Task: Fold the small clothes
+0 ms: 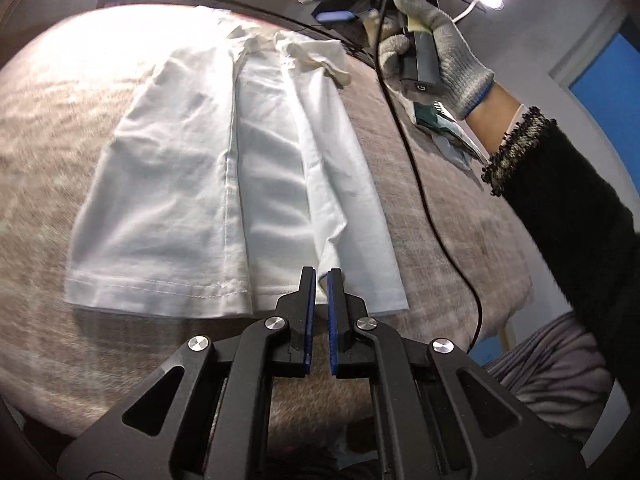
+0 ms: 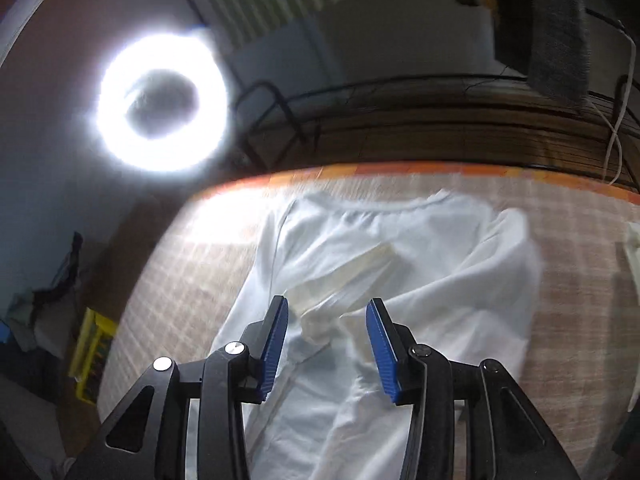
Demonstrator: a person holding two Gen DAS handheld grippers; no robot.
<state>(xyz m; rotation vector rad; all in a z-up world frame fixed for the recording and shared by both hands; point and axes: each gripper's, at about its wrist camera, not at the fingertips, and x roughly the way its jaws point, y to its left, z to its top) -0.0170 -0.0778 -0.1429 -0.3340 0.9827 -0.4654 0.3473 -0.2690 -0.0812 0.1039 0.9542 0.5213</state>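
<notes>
A white shirt (image 1: 224,184) lies flat on the brown-covered table (image 1: 48,128), both sides folded in toward the middle, hem toward me. My left gripper (image 1: 321,276) hovers over the hem, jaws nearly closed with a narrow gap and nothing between them. In the right wrist view the same shirt (image 2: 400,280) fills the lower middle, with a cream sleeve cuff (image 2: 340,276) lying across it. My right gripper (image 2: 327,308) is open and empty just above that cuff. The gloved right hand (image 1: 440,48) holds its handle high over the far right of the table.
A black cable (image 1: 424,200) hangs across the table's right side. A green-and-white packet (image 1: 444,124) lies near the right edge. A ring light (image 2: 160,100) glares beyond the far edge. A yellow crate (image 2: 92,356) stands on the floor at left.
</notes>
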